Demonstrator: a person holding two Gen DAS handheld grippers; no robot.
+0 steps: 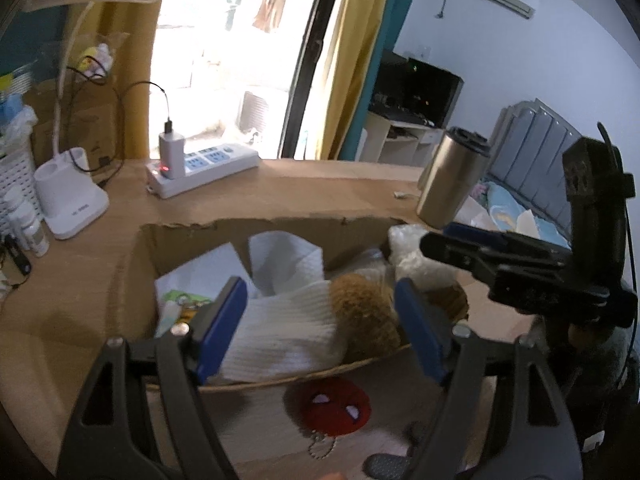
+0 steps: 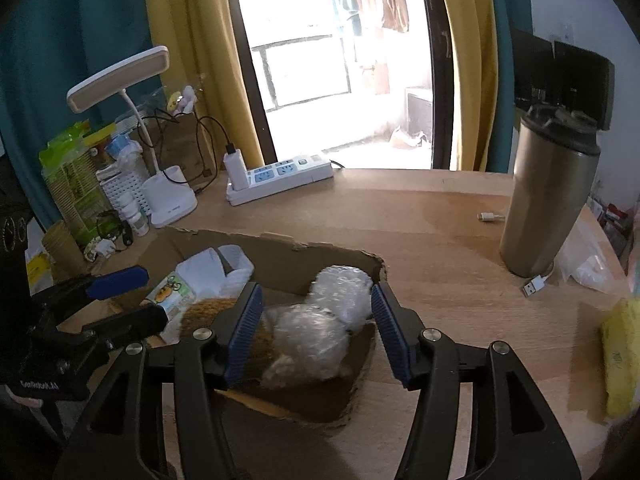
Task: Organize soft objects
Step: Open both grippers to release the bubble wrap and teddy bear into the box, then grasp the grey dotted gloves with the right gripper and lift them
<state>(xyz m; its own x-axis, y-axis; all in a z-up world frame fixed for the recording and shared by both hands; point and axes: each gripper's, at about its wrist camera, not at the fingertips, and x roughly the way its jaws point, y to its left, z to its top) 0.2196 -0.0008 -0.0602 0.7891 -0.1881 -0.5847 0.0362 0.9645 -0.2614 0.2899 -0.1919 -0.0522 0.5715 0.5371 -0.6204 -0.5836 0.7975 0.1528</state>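
Observation:
A shallow cardboard box (image 1: 280,228) (image 2: 280,256) sits on the wooden desk. It holds a white knit sock (image 1: 288,332), a brown fuzzy toy (image 1: 364,312) (image 2: 208,312), white cloth (image 1: 284,260) (image 2: 216,268) and a clear bubble-wrap bundle (image 2: 320,320) (image 1: 416,256). My left gripper (image 1: 324,328) is open over the sock and brown toy, holding nothing. My right gripper (image 2: 316,336) is open above the bubble wrap, holding nothing; it also shows in the left wrist view (image 1: 460,240). A red round plush with a bead chain (image 1: 336,406) lies on the desk in front of the box, below my left gripper.
A steel tumbler (image 2: 548,192) (image 1: 452,176) stands at the right with a USB cable (image 2: 536,284) beside it. A white power strip (image 2: 280,176) (image 1: 200,164), desk lamp base (image 2: 172,200) (image 1: 72,204) and bottles line the back left. A yellow object (image 2: 620,356) lies far right.

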